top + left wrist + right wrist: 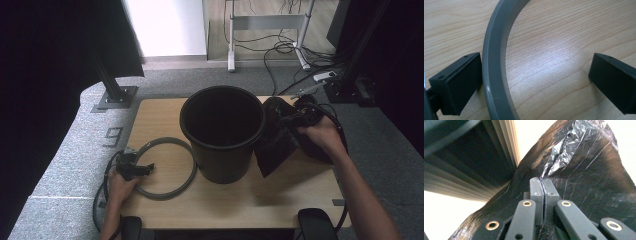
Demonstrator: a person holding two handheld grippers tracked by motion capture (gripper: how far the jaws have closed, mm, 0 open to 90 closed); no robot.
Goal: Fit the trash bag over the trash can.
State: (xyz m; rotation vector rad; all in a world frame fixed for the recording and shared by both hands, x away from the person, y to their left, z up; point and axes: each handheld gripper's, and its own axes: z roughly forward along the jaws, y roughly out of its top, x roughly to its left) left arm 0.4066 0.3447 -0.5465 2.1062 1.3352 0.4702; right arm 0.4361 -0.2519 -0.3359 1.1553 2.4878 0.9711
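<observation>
Right gripper [295, 117] pinching black bag [277, 145], jaws pressed together; bin [222, 132] mouth at nine o'clock, nearest this hand. Left gripper [142, 169] spread astride grey ring [167, 192].

I work on a pale wooden table [280, 200] standing on grey speckled carpet [65, 150]. Beyond it, a white metal stand [267, 22] rises among tangled black cables [280, 50]. A grey "9" mark [114, 136] lies on the floor at my left.
</observation>
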